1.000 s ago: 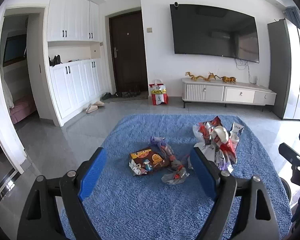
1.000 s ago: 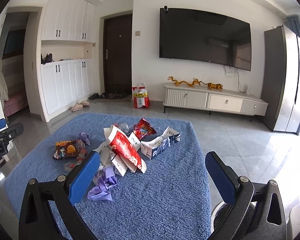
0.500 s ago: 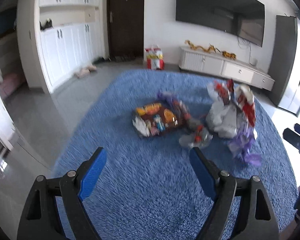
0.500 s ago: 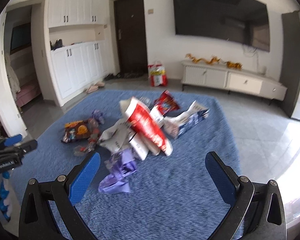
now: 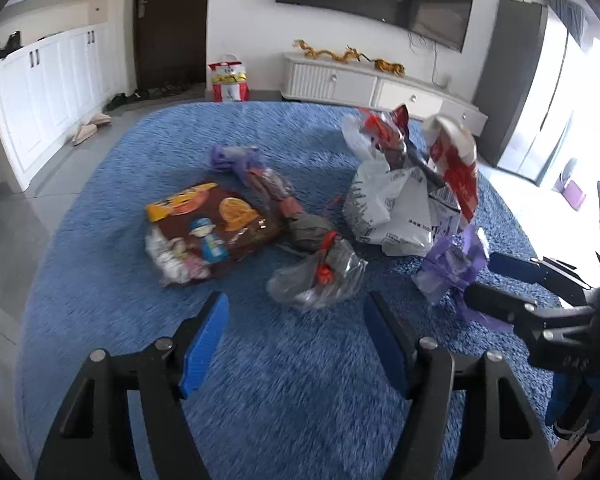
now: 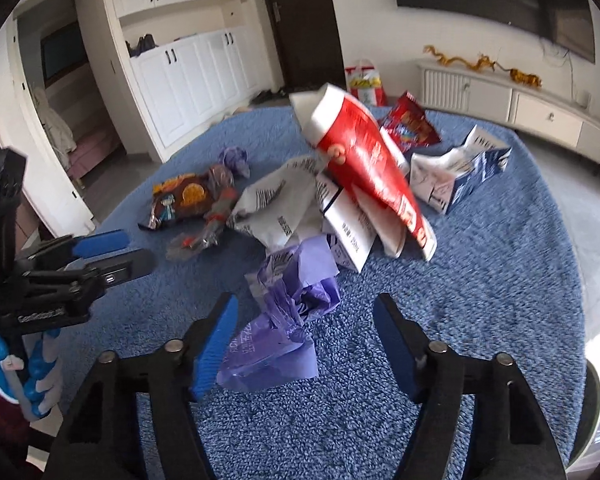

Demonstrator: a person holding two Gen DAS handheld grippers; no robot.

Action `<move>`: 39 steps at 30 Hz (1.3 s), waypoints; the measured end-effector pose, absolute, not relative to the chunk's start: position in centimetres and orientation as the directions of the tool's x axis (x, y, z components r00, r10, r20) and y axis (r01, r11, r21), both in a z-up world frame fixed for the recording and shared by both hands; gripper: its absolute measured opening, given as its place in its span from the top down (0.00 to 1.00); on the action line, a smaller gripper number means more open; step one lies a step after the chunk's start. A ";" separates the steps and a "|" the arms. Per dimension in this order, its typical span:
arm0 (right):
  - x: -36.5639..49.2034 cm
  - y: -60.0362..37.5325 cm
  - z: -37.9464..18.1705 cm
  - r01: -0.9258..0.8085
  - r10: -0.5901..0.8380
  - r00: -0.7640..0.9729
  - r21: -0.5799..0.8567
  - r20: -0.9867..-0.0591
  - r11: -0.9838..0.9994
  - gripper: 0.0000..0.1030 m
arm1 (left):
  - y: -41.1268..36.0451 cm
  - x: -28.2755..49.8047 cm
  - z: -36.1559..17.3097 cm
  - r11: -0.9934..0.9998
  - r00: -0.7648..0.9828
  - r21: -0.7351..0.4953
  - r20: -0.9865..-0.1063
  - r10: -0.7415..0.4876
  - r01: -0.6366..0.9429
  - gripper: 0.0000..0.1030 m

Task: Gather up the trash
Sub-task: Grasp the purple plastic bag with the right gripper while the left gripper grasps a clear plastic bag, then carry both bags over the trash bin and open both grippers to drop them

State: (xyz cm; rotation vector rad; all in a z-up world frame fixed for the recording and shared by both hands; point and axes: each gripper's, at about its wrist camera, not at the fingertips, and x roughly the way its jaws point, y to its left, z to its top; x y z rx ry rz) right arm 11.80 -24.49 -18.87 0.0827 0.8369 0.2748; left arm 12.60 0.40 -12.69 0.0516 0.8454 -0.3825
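Note:
Trash lies on a blue shaggy cloth (image 5: 300,392). My left gripper (image 5: 296,336) is open just short of a crumpled clear wrapper (image 5: 320,276); a brown snack bag (image 5: 208,228) lies to its left. My right gripper (image 6: 304,340) is open over a purple plastic bag (image 6: 284,320), which lies between its fingers, not gripped. Behind that are a white bag (image 6: 276,208), a red-and-white carton (image 6: 364,164), a red snack packet (image 6: 410,126) and a blue-and-white box (image 6: 456,176). The right gripper also shows in the left wrist view (image 5: 512,292).
The cloth covers a round-edged surface with grey tiled floor (image 5: 8,240) around it. White cabinets (image 5: 52,80) stand at the left, a dark door (image 5: 168,20) and a low TV console (image 5: 380,88) at the back. A red-and-white bag (image 5: 228,80) stands on the floor.
Both grippers have moved down and forward toward the trash. The right gripper now straddles the purple bag; the left one is closer to the clear wrapper. Both stayed open.

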 end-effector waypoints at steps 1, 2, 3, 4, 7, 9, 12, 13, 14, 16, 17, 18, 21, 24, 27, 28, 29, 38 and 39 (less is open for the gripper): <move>12.0 -24.4 -19.1 -0.211 0.279 0.630 0.186 -0.725 0.960 0.36 | -0.1 13.0 -13.0 0.928 0.593 -0.103 -0.742 -0.312 0.359 0.34; 12.2 -24.4 -19.3 -0.214 0.284 0.626 0.191 -0.726 0.958 0.36 | -0.4 13.3 -13.2 0.926 0.588 -0.101 -0.746 -0.313 0.364 0.34; 12.3 -24.3 -19.4 -0.218 0.290 0.622 0.196 -0.727 0.956 0.36 | -0.8 13.7 -13.5 0.924 0.583 -0.097 -0.750 -0.311 0.369 0.34; 12.5 -24.3 -19.3 -0.222 0.295 0.621 0.197 -0.726 0.955 0.36 | -1.1 14.1 -13.7 0.924 0.580 -0.092 -0.754 -0.309 0.372 0.34; 13.0 -24.0 -19.3 -0.240 0.304 0.620 0.194 -0.723 0.951 0.36 | -1.9 15.0 -14.4 0.920 0.565 -0.084 -0.767 -0.304 0.382 0.34; 13.5 -23.8 -19.5 -0.245 0.314 0.611 0.204 -0.726 0.948 0.36 | -2.2 15.4 -15.0 0.916 0.550 -0.089 -0.776 -0.310 0.390 0.37; 13.9 -24.0 -20.2 -0.247 0.336 0.595 0.232 -0.730 0.941 0.46 | -2.7 15.5 -15.3 0.913 0.541 -0.081 -0.783 -0.306 0.399 0.48; 14.0 -24.1 -20.4 -0.245 0.342 0.589 0.242 -0.732 0.939 0.55 | -2.6 15.5 -15.2 0.911 0.540 -0.083 -0.782 -0.311 0.404 0.55; 14.0 -24.3 -20.5 -0.243 0.349 0.586 0.252 -0.731 0.937 0.56 | -2.6 15.4 -15.2 0.910 0.539 -0.080 -0.783 -0.310 0.407 0.61; 13.7 -24.6 -20.4 -0.245 0.363 0.589 0.268 -0.722 0.932 0.58 | -2.4 15.2 -15.1 0.908 0.540 -0.081 -0.781 -0.314 0.410 0.72; 13.4 -24.7 -20.3 -0.247 0.365 0.592 0.269 -0.719 0.931 0.58 | -2.3 15.1 -15.1 0.908 0.537 -0.088 -0.781 -0.318 0.409 0.81; 13.2 -24.8 -20.2 -0.249 0.366 0.593 0.269 -0.717 0.930 0.59 | -1.9 14.9 -15.0 0.908 0.531 -0.102 -0.782 -0.325 0.407 0.86; 12.3 -25.2 -20.0 -0.248 0.368 0.598 0.272 -0.712 0.930 0.59 | -1.4 14.1 -14.6 0.911 0.538 -0.111 -0.776 -0.330 0.398 0.91; 11.1 -25.9 -19.7 -0.242 0.369 0.605 0.279 -0.706 0.929 0.60 | -0.8 12.6 -13.6 0.907 0.555 -0.125 -0.755 -0.350 0.402 0.92; 9.7 -26.9 -19.2 -0.232 0.365 0.620 0.283 -0.694 0.931 0.60 | -0.5 11.3 -12.3 0.905 0.576 -0.136 -0.730 -0.367 0.404 0.92; 9.2 -27.4 -18.9 -0.225 0.361 0.630 0.283 -0.688 0.932 0.60 | -0.4 10.9 -11.8 0.904 0.583 -0.139 -0.723 -0.371 0.404 0.92; 8.7 -28.0 -18.7 -0.218 0.356 0.639 0.283 -0.682 0.934 0.60 | -0.3 10.5 -11.3 0.903 0.589 -0.142 -0.715 -0.377 0.405 0.92; 3.6 -36.7 -15.9 -0.055 0.219 0.757 0.275 -0.615 0.960 0.60 | -4.1 7.4 -6.5 0.845 0.587 -0.140 -0.660 -0.469 0.517 0.92; 2.8 -38.3 -15.8 -0.018 0.186 0.771 0.272 -0.609 0.962 0.60 | -5.3 7.0 -6.0 0.828 0.576 -0.136 -0.656 -0.487 0.545 0.92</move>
